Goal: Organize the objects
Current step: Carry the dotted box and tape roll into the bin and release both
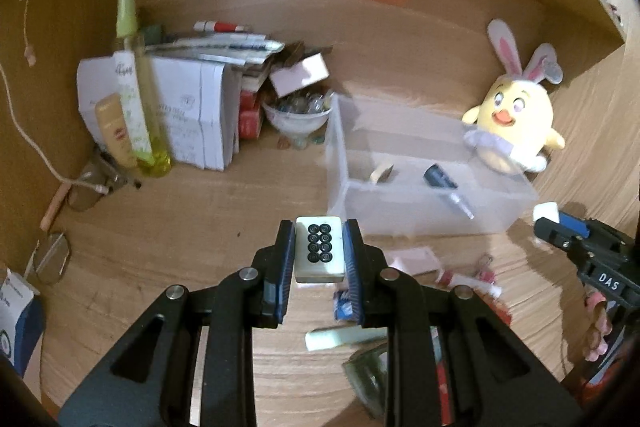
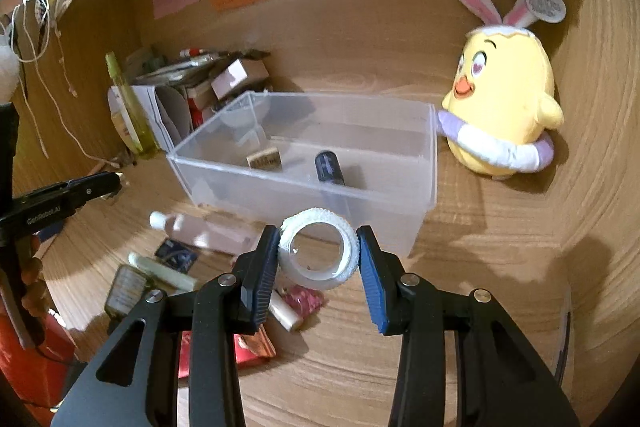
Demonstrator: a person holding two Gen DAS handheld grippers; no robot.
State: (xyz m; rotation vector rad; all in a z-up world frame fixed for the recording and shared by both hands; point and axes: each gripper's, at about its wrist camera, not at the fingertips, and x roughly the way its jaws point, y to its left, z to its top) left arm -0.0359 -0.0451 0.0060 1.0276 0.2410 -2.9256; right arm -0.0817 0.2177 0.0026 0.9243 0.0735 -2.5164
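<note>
My left gripper [image 1: 319, 247] is shut on a white mahjong tile [image 1: 319, 251] with black circles, held above the desk just short of the clear plastic bin [image 1: 496, 219]. My right gripper [image 2: 318, 253] is shut on a white tape roll [image 2: 318, 254], held in front of the same bin [image 2: 424, 211]. Inside the bin lie a small wooden stamp [image 2: 264, 159] and a dark blue capped tube [image 2: 329, 169]. The right gripper also shows in the left wrist view [image 1: 554, 223], at the bin's right end. The left gripper shows at the left edge of the right wrist view [image 2: 108, 185].
Loose items lie on the desk before the bin: a small bottle [image 2: 200, 229], a pale stick [image 2: 164, 273], a red packet [image 2: 248, 347]. A yellow plush chick [image 2: 502, 99] stands right of the bin. Papers, boxes, a bowl [image 1: 298, 119] and a tall yellow-green bottle [image 1: 138, 95] crowd the back left.
</note>
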